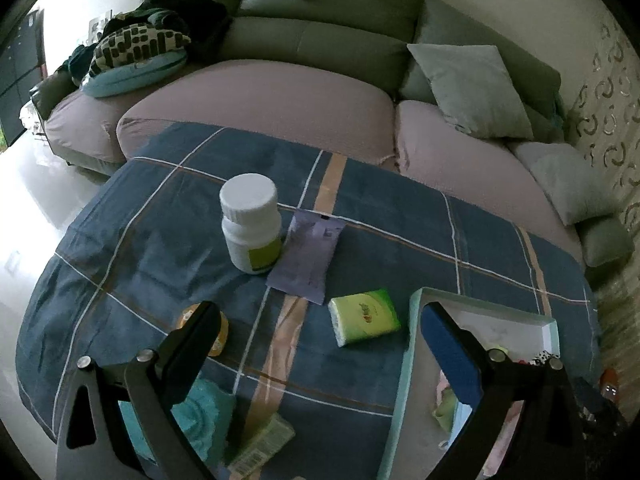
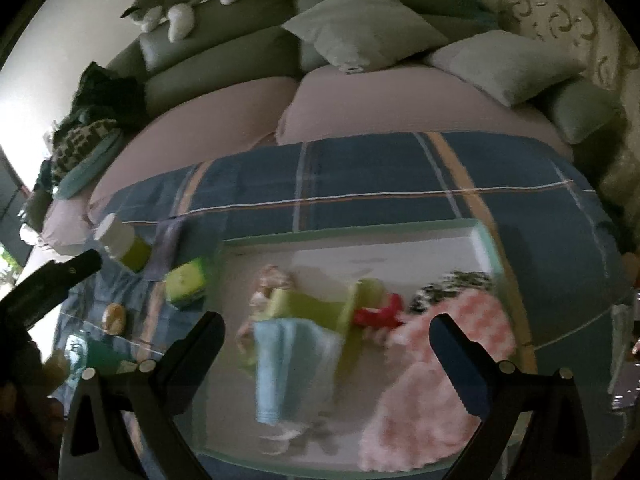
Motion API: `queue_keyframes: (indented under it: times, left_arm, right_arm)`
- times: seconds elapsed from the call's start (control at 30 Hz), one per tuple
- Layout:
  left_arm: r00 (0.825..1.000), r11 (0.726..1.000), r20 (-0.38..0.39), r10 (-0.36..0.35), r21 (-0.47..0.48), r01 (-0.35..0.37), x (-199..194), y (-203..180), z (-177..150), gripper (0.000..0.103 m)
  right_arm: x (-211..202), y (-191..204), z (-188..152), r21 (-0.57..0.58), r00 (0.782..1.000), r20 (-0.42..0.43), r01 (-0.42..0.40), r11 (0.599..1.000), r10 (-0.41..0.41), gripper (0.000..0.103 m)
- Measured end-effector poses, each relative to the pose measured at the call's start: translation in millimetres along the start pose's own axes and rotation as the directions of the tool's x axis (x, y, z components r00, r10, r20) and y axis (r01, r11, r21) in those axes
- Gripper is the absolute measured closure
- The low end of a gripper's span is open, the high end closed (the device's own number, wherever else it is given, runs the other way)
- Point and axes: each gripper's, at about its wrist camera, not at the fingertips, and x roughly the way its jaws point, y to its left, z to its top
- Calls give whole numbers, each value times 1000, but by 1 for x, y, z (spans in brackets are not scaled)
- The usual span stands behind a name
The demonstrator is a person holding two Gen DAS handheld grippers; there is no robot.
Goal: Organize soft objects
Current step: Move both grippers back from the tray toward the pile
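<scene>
A pale green-rimmed box (image 2: 478, 240) stands on the blue plaid cloth and holds soft things: a light blue towel (image 2: 292, 368), a pink fluffy cloth (image 2: 424, 392), green cloths (image 2: 316, 308), a red piece (image 2: 378, 314). The right wrist view is blurred. My right gripper (image 2: 326, 330) is open and empty above the box. My left gripper (image 1: 320, 322) is open and empty over the cloth, left of the box's rim (image 1: 412, 332). A green tissue pack (image 1: 364, 317), a purple pouch (image 1: 306, 256) and a teal cloth (image 1: 200, 412) lie near it.
A white bottle (image 1: 250, 222) and a small orange jar (image 1: 218, 334) stand on the cloth; a barcoded packet (image 1: 262, 446) lies at the front. Behind is a sofa (image 1: 320, 36) with pillows (image 1: 472, 88), piled clothes (image 1: 140, 40) and a plush toy (image 2: 180, 4).
</scene>
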Motion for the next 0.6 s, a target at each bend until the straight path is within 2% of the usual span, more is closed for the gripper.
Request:
queue_keyframes:
  times: [0.3,0.47,0.6]
  left_arm:
    - [1000,999,0,20,-36,-20,1,29,11,3]
    - [999,998,-27,26,-60,-27,11,47,15,3]
    - [999,995,-37,-1,-99,-3,12,61,16,3]
  right_arm:
    - [19,42,8,-53,998,-50,-42,998,39,0]
    - [25,61,15,-67,996,-64,-71,995,67,0]
    - [31,80,20,-99,993,-82,-95,990,87,0]
